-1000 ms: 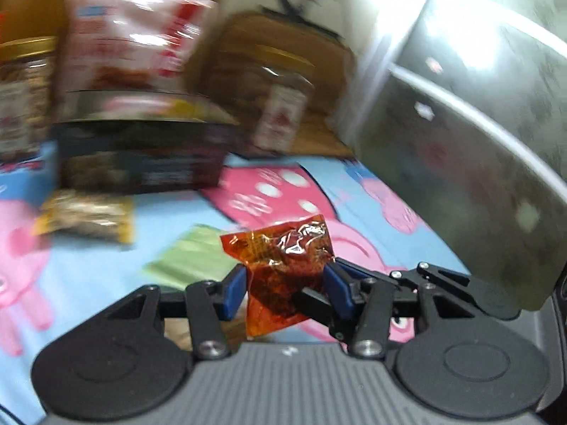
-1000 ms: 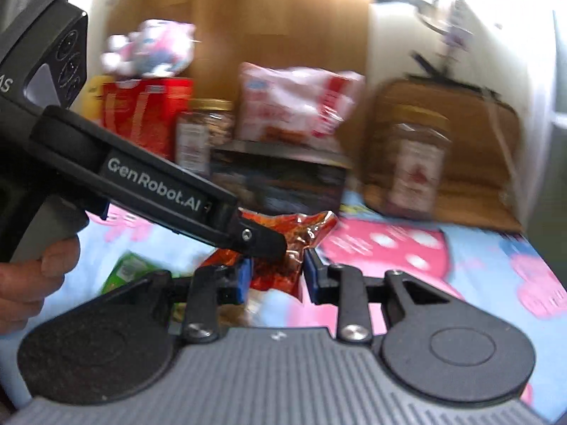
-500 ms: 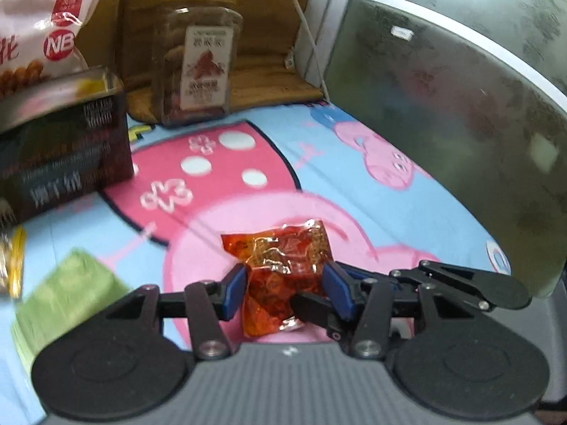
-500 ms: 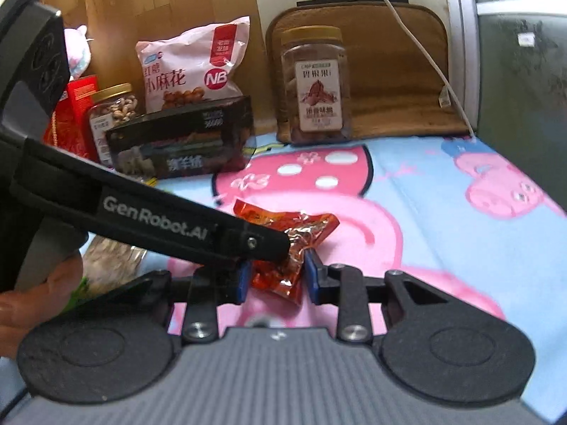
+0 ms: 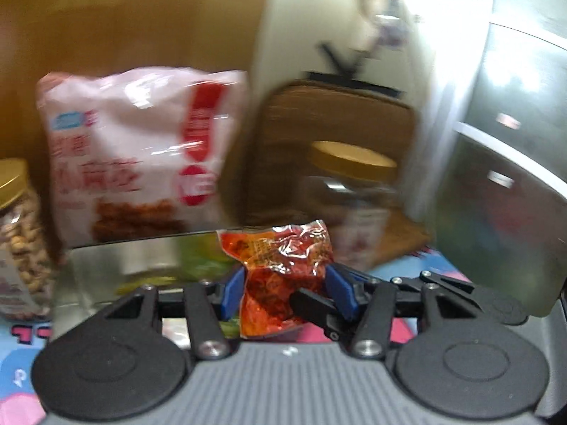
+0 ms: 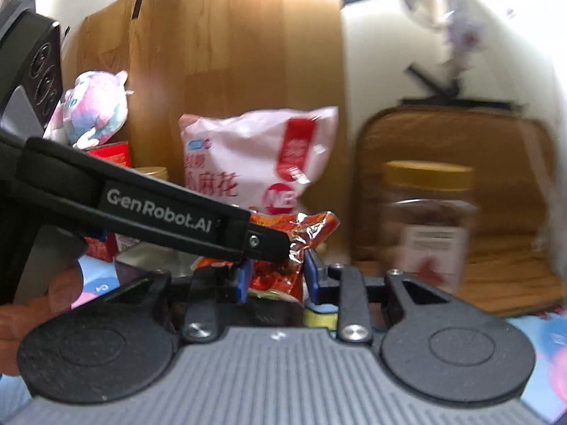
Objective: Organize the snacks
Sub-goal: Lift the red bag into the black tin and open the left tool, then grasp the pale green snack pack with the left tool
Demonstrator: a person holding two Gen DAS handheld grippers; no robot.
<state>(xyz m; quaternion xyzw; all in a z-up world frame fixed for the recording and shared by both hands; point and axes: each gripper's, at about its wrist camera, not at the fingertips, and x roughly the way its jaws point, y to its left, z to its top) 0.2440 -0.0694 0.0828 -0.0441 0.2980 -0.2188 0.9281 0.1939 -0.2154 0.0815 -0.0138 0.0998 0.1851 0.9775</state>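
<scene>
A crinkled orange-red snack packet hangs in the air, held by both grippers at once. In the left wrist view my left gripper is shut on its lower half with the blue pads on either side, and a black finger of the right gripper crosses in front. The right wrist view has my right gripper shut on the same packet, with a long black finger of the left gripper reaching in from the left. Both views are blurred.
Close ahead stand a white-and-red snack bag, a dark tin box, a peanut jar and a yellow-lidded jar before a brown mat. A plush toy sits on a red box. A glass door bounds the right.
Both grippers have carried the packet up off the cartoon-print cloth and toward the snacks at the back. The bag, tin and jars now loom much nearer. The grip on the packet is unchanged.
</scene>
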